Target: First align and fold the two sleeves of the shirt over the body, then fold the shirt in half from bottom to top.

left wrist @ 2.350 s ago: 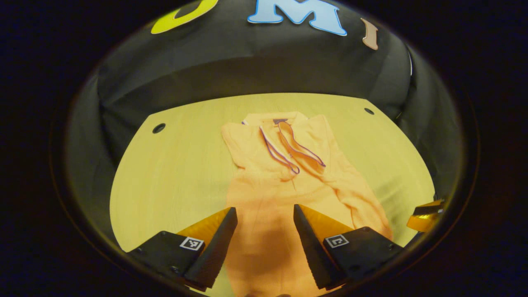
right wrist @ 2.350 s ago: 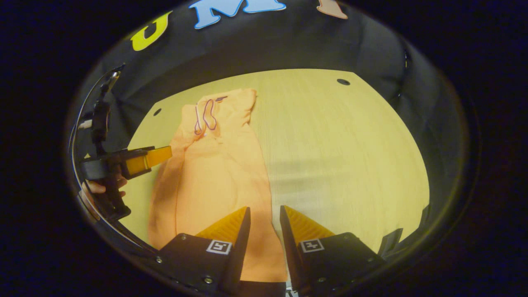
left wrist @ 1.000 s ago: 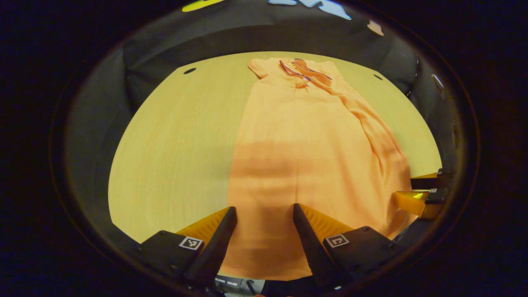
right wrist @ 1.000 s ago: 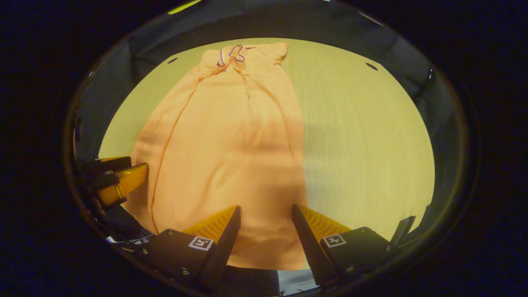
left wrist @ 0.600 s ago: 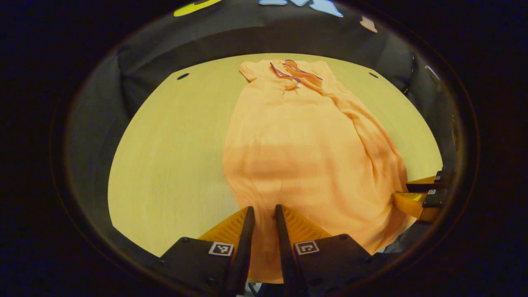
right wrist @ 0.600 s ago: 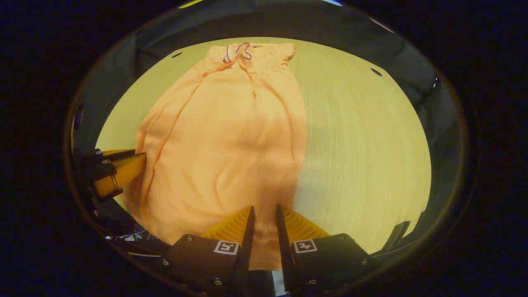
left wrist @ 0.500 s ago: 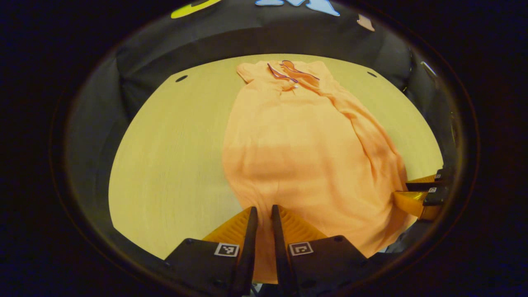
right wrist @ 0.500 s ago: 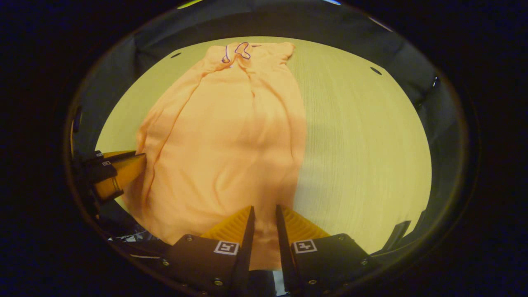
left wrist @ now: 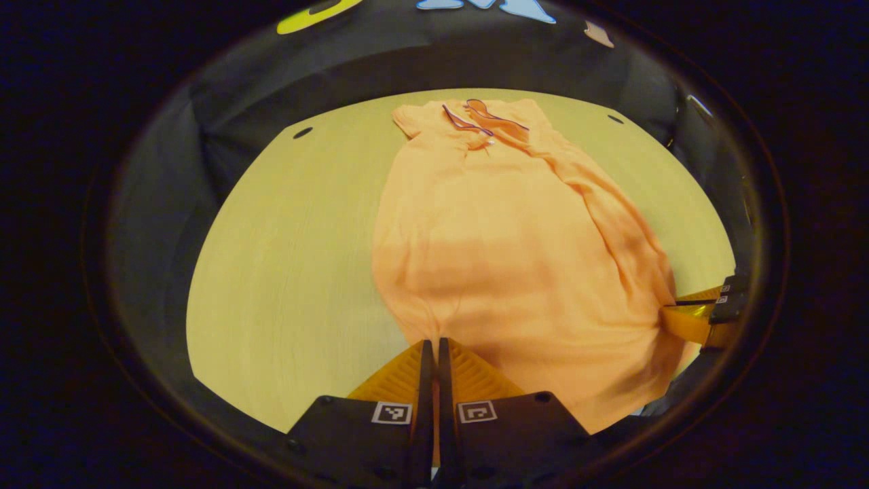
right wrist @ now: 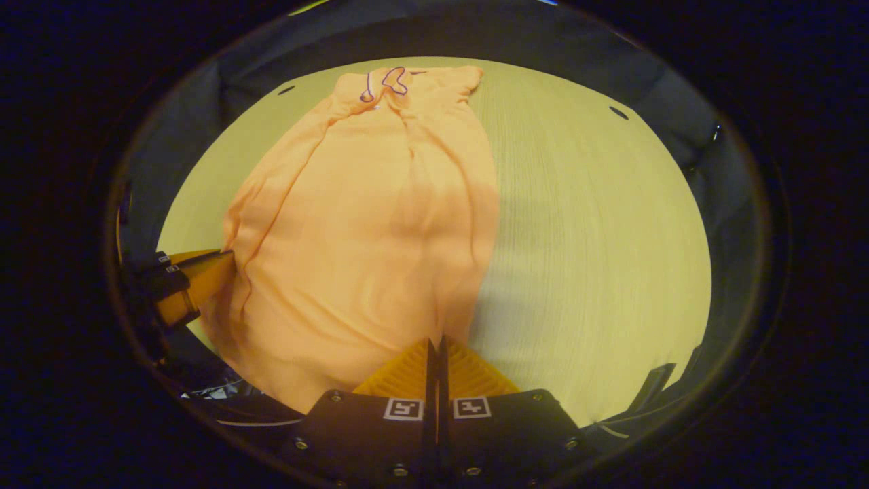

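Orange shirt [left wrist: 516, 231] lay lengthwise on the counter [left wrist: 292, 258], collar [left wrist: 478, 119] at the far end, both sleeves folded in over the body. Left gripper [left wrist: 430, 346] had its fingers pinched closed on the near hem at the shirt's left corner. Right gripper [right wrist: 434, 343] likewise clamped on the hem at the right corner; fabric puckered at both grips. Hem looked slightly raised off the counter, hard to confirm through the fisheye. Counter was light wood with small dark holes [right wrist: 618, 112] near the far corners. Black cloth wall [left wrist: 380, 68] behind.
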Tool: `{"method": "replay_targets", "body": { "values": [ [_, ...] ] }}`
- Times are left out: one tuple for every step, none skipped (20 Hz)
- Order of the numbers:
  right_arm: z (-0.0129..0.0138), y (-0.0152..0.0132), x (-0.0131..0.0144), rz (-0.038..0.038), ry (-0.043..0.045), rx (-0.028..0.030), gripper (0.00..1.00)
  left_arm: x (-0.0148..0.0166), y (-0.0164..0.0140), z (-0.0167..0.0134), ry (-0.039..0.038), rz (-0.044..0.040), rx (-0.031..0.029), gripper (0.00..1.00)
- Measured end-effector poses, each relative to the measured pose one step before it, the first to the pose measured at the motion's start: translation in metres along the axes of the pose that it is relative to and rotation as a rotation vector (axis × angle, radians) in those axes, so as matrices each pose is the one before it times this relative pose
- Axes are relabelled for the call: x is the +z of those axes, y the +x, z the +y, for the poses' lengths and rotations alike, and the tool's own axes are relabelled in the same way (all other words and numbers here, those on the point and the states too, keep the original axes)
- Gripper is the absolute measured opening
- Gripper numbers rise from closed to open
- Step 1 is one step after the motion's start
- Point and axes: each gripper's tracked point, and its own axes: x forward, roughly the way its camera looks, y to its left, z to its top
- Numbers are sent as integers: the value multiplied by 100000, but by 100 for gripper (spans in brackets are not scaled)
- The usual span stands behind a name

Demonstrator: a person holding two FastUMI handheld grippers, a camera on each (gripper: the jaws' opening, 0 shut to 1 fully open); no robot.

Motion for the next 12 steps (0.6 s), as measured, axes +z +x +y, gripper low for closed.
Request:
{"method": "replay_targets", "body": {
  "values": [
    [2, 13, 129, 2, 781, 299, 2, -4, -87, 66, -281, 103, -360, 11],
    [31, -72, -5, 138, 935, 651, 2, 136, 30, 164, -325, 176, 67, 11],
    [96, -52, 183, -286, 960, 564, 2, 159, 108, 143, -333, 44, 376, 7],
    [47, -165, 305, -557, 858, 578, 1, 190, 117, 219, -74, 539, 412, 7],
    [-14, -241, 250, -562, 577, 319, 1, 178, -11, 379, -458, 212, 483, 7],
    [43, -138, 474, -682, 305, 329, 2, 377, 10, 235, -876, -190, 207, 7],
    [-45, -62, 485, -934, 218, 75, 2, 634, 52, 328, -1117, -600, 287, 10],
    [-81, -127, 632, -838, 313, 123, 2, 723, 97, 211, -893, -783, 269, 10],
    [-68, -179, 588, -852, 612, 242, 2, 835, 31, 309, -568, -937, 86, 7],
    [34, -173, 751, -1016, 787, 379, 2, 905, 195, 148, -441, -965, 144, 7],
    [31, 16, 786, -923, 529, 397, 2, 1065, 214, 215, -437, -1030, -113, 10],
    [13, -61, 963, -1086, 186, 249, 2, 1068, 80, 147, -334, -1173, 93, 10]
  ]
}}
